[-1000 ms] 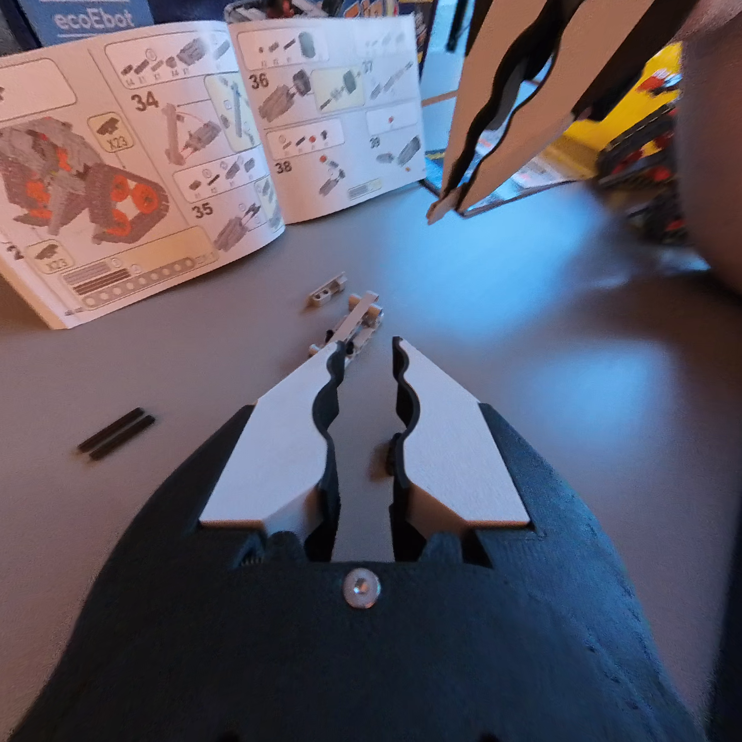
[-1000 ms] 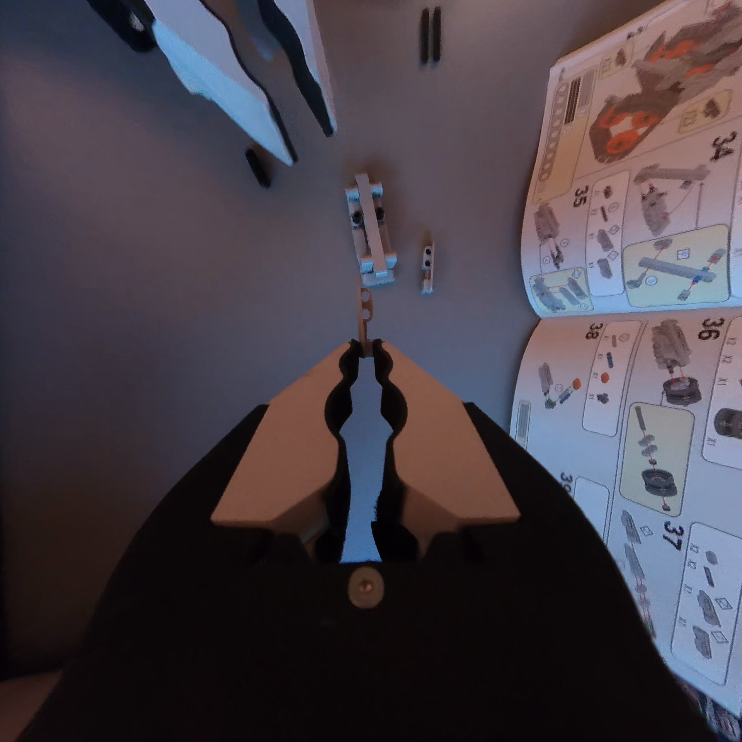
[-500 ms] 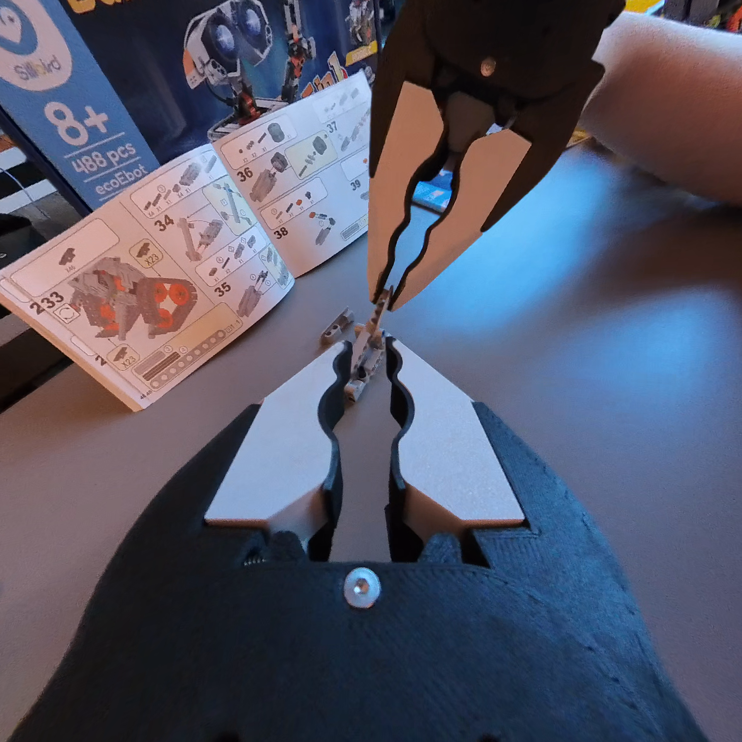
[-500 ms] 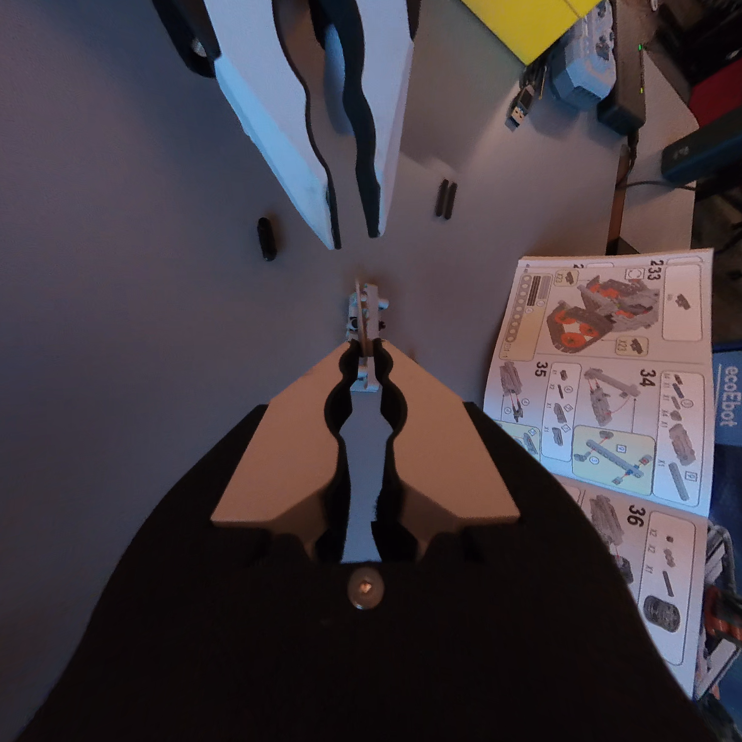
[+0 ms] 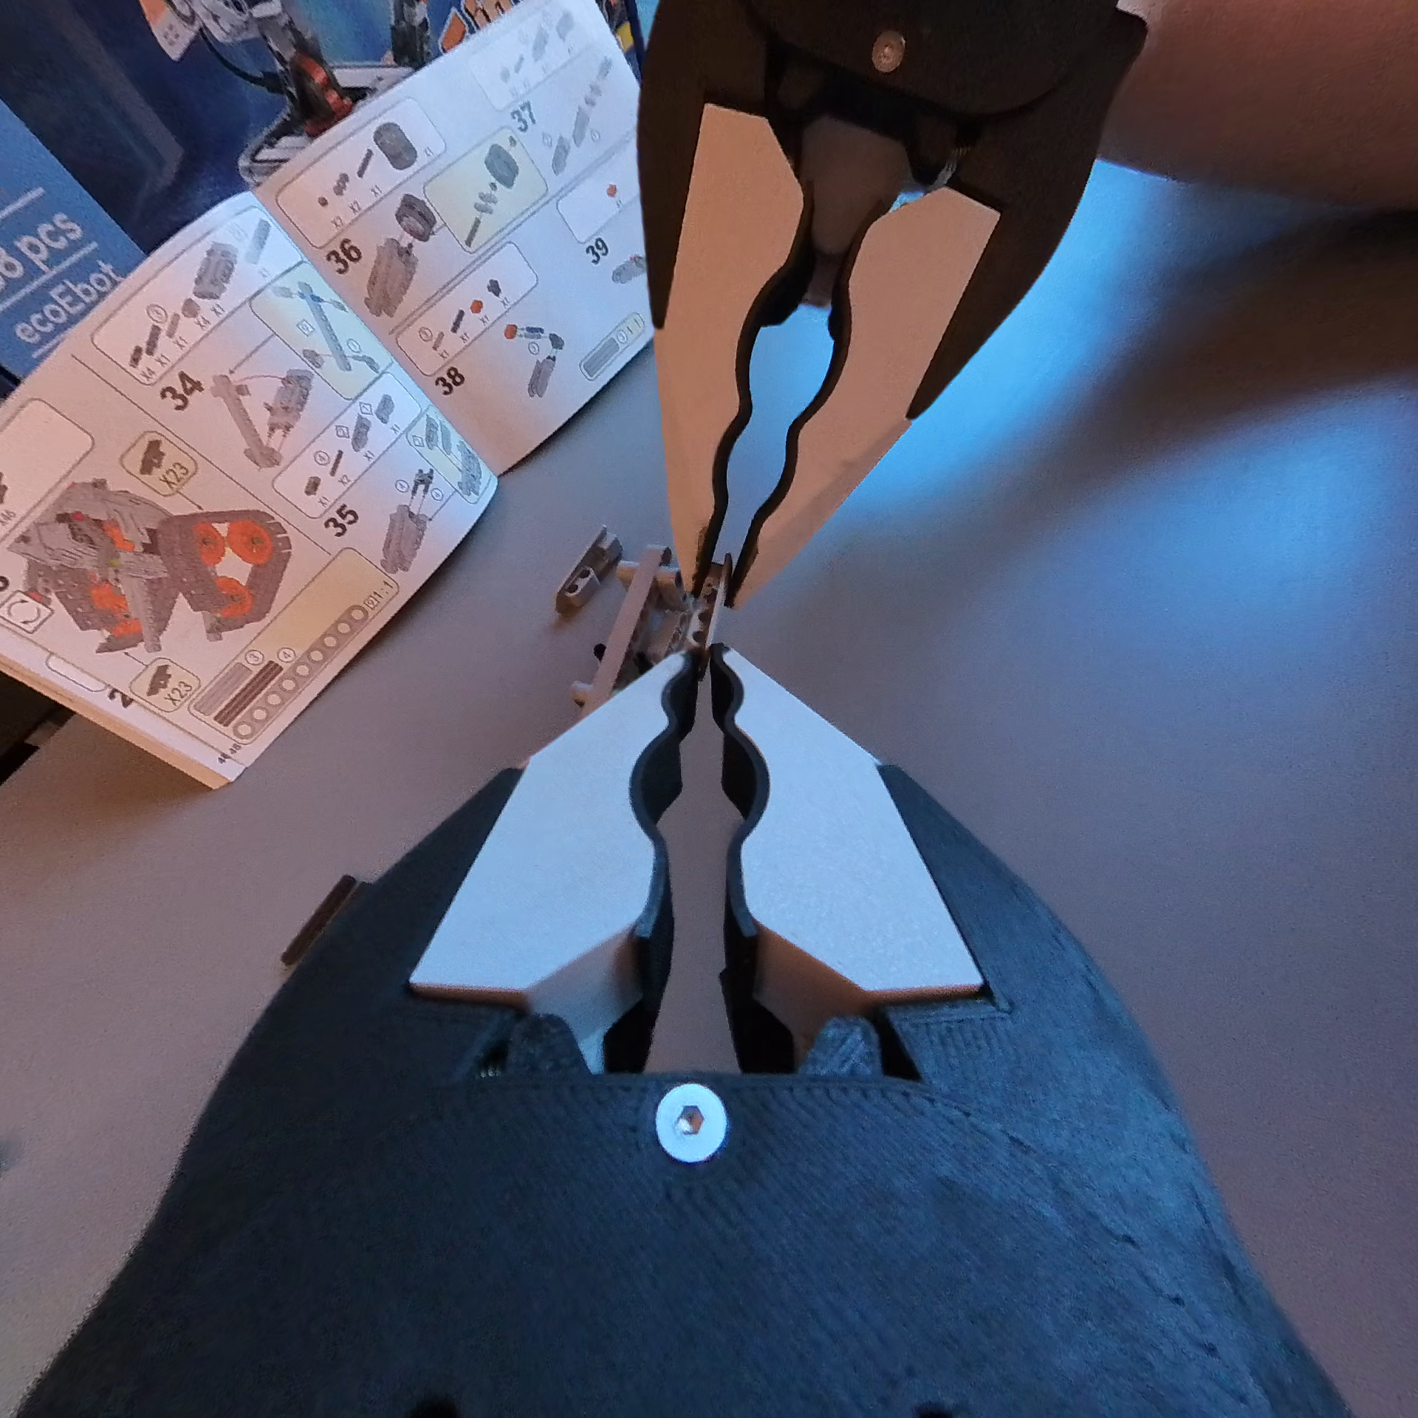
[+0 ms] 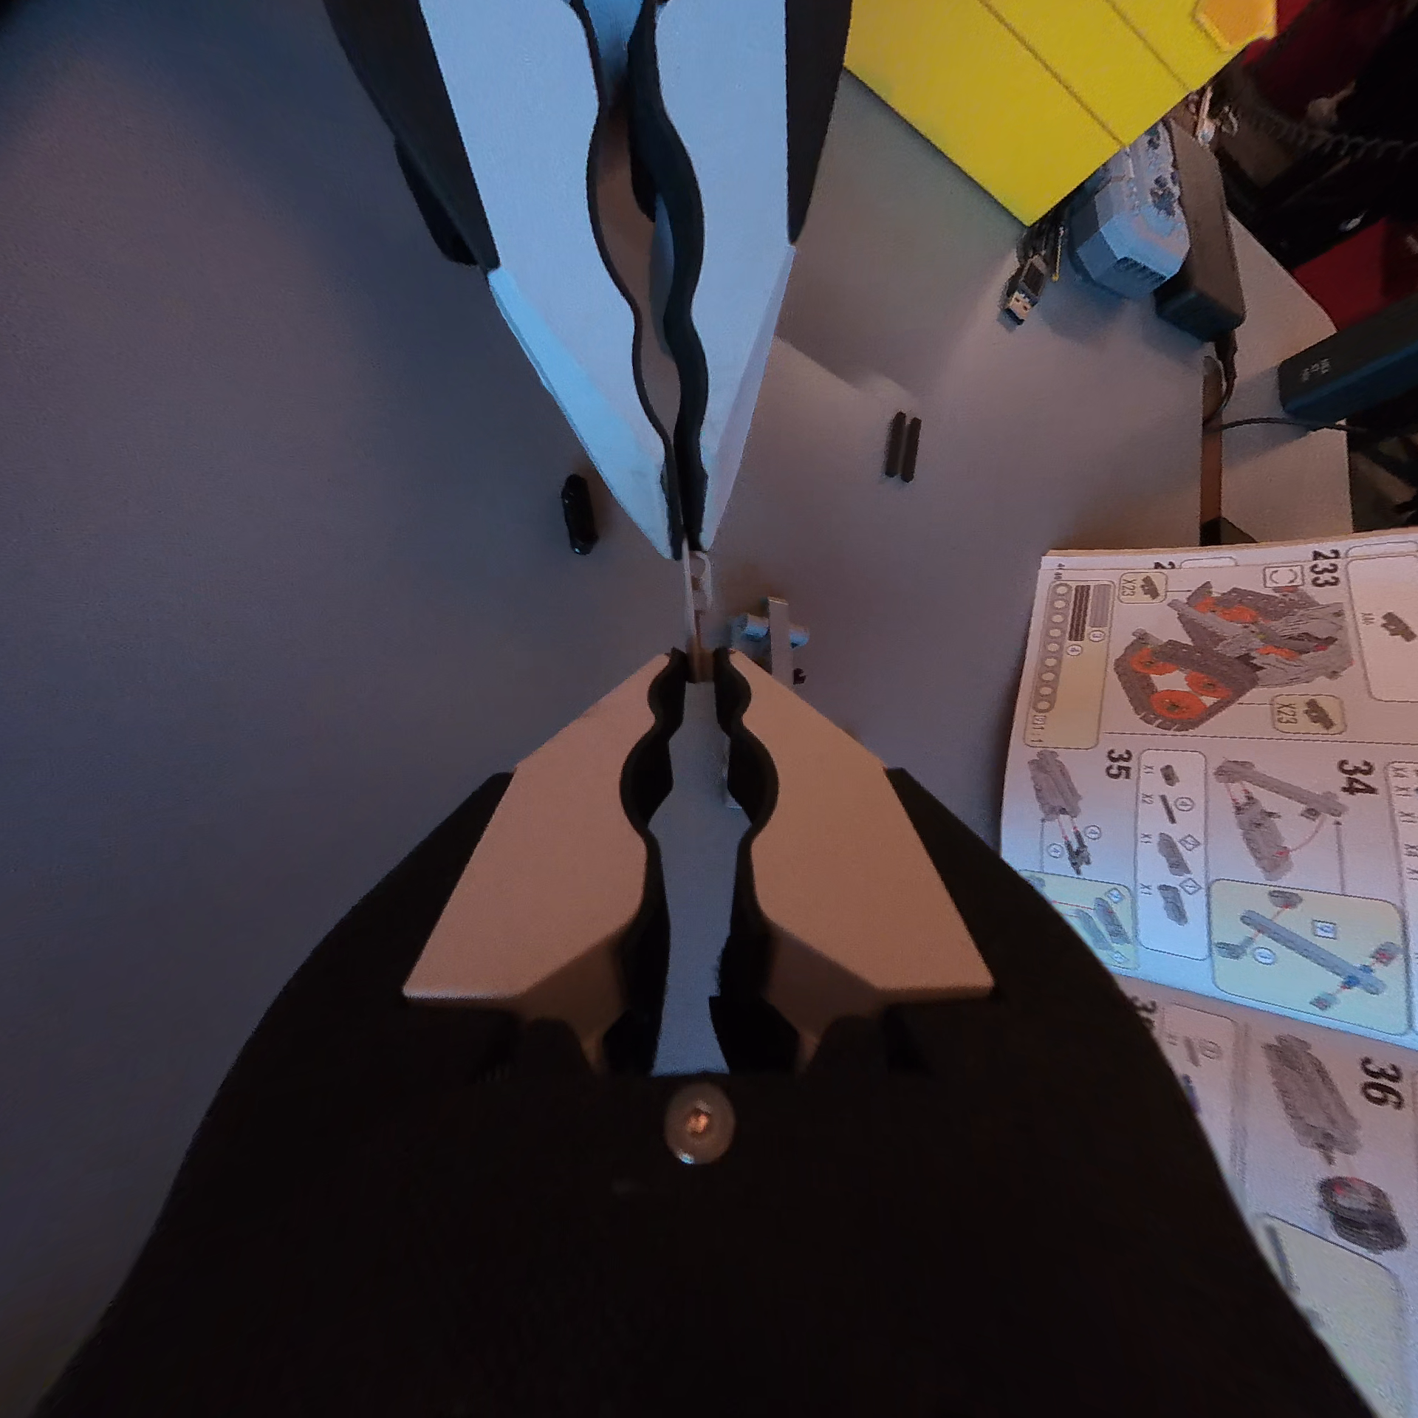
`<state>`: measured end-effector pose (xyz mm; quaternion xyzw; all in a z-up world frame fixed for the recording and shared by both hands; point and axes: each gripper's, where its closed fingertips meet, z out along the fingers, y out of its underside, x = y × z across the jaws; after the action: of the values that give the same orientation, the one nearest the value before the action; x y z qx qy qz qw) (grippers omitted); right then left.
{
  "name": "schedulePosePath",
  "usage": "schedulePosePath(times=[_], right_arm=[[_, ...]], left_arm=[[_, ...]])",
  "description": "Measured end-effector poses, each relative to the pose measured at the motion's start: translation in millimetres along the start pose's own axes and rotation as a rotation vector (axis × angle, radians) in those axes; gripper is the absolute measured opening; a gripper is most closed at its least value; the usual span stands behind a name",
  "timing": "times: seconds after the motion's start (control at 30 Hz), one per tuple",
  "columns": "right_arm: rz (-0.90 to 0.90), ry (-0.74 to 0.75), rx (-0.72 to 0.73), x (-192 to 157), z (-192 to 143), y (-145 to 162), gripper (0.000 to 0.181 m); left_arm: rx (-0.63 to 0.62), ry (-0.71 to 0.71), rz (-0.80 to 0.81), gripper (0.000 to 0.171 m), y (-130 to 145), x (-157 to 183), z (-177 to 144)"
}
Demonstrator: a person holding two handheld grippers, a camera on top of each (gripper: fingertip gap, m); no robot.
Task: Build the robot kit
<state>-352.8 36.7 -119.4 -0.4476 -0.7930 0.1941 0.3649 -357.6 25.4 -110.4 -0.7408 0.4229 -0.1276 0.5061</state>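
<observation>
The left gripper (image 5: 704, 658), black-bodied with pale wedge-shaped fingers, has its tips pinched onto one end of a thin light-grey plastic beam with a row of holes (image 5: 704, 620), held clear of the grey table (image 5: 1074, 690). The right gripper (image 6: 697, 661), of the same build, is clamped on the beam's other end, so the small strip spans tip to tip between the two tools — each one facing the other nose to nose. In the right wrist view the beam (image 6: 698, 606) shows its holed end at the left gripper's tips (image 6: 688, 554); in the left wrist view the right gripper (image 5: 715, 591) comes down from above. Just beside the beam, on the table, lies a light-grey assembly of plastic beams and pins (image 5: 638, 621), with a small grey connector piece (image 5: 587, 572) close to it. A short black pin (image 6: 579, 523) lies near the left gripper's fingers, and a pair of thin black rods (image 6: 902, 446) lies side by side farther off. An open white instruction booklet with printed building diagrams (image 5: 253, 430) rests on the table, and behind it stands a blue printed box (image 5: 69, 230). Farther away in the right wrist view sit a yellow box (image 6: 1020, 92) and a grey plastic block with a cable (image 6: 1105, 238) — both well apart from the grippers.
</observation>
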Motion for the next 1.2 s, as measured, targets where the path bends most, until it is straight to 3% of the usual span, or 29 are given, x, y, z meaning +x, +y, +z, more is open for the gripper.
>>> schedulePosePath(times=[0.4, 1.2], right_arm=[[0.099, 0.107, 0.243, -5.3, 8.1, -5.5, 0.008], [0.025, 0.172, 0.260, -12.2, 5.9, -3.9, 0.007]], left_arm=[[-0.013, 0.025, -0.018, 0.001, 11.7, -1.4, -4.3], [-0.060, 0.055, -0.031, 0.002, 23.0, 2.8, 3.8]])
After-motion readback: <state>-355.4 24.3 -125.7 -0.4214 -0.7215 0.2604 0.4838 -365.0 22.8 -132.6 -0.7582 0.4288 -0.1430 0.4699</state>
